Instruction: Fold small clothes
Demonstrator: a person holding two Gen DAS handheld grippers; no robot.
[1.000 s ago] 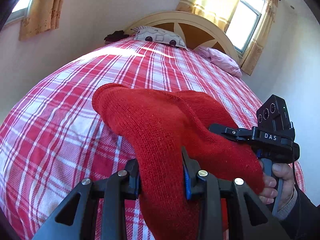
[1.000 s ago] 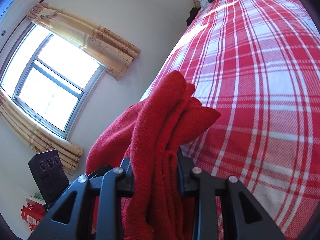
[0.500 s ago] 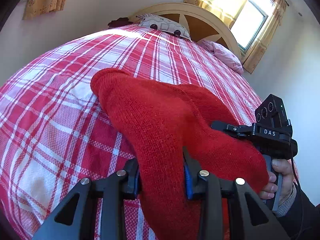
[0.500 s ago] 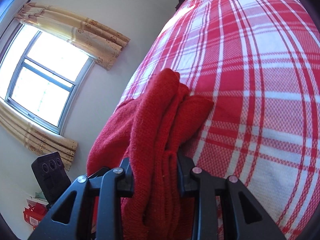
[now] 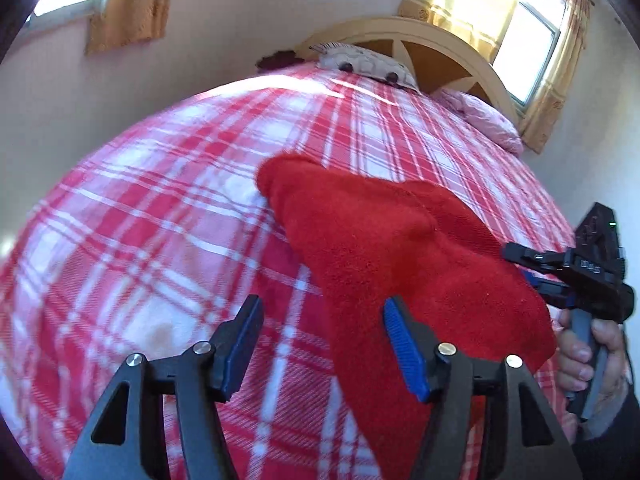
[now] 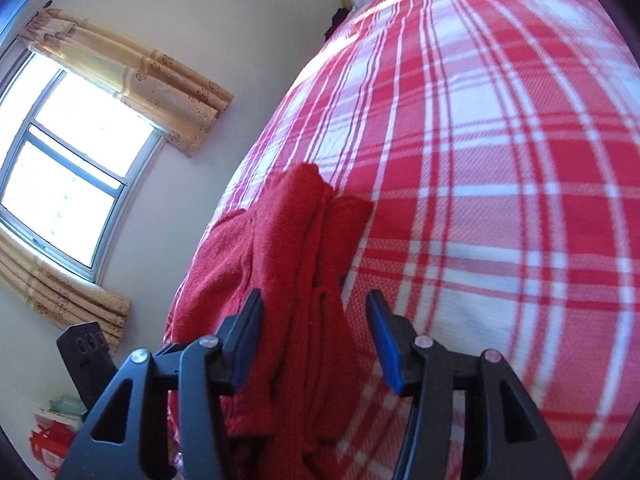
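Letting go, the left gripper [image 5: 320, 344] opens beside the red knit garment [image 5: 392, 248], which brushes only its right pad; the right gripper [image 6: 316, 340] opens too, with folded layers lying loose between its jaws. The knit looks soft, light and floppy, best pinched at an edge. Both grippers tilt down toward the checked bed [image 6: 500, 160], where it lies ahead.

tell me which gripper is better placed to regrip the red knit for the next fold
Right, probably. The right gripper has the red knit bunched between its opening jaws. The left gripper straddles mostly bedspread, with the knit only at its right finger.
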